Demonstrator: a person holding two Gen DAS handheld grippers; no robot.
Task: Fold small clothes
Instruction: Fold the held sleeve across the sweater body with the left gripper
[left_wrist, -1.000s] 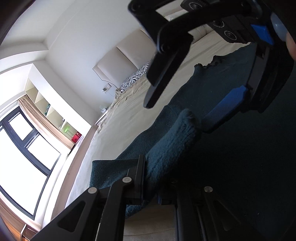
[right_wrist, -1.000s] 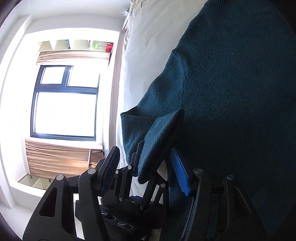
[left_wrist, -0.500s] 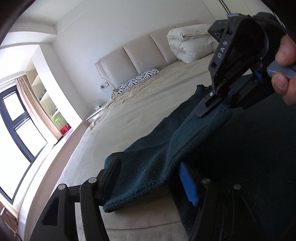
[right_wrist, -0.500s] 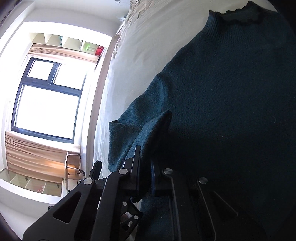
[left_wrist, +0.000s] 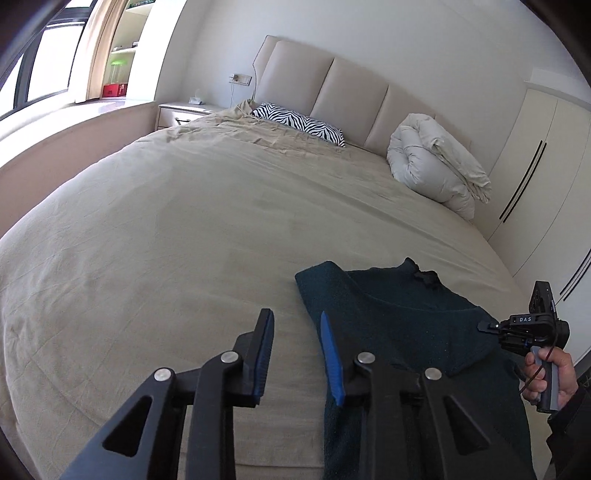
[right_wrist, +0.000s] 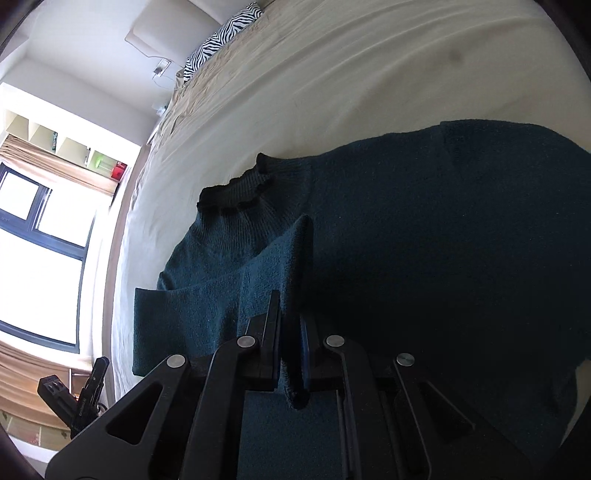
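Right wrist view: your right gripper (right_wrist: 290, 347) pinched a sweater (right_wrist: 424, 240) sleeve; your left gripper's (left_wrist: 295, 350) jaws, just narrowing, held nothing above the bed (left_wrist: 166, 229).

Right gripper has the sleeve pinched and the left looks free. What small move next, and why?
Probably carry the sleeve a little further across the sweater body and lay it flat. The right gripper is shut on the sleeve, which stands raised over the chest, not yet laid down. The left gripper, whose fingers have just been closing, holds nothing and hangs over the bed beside the sweater's edge.
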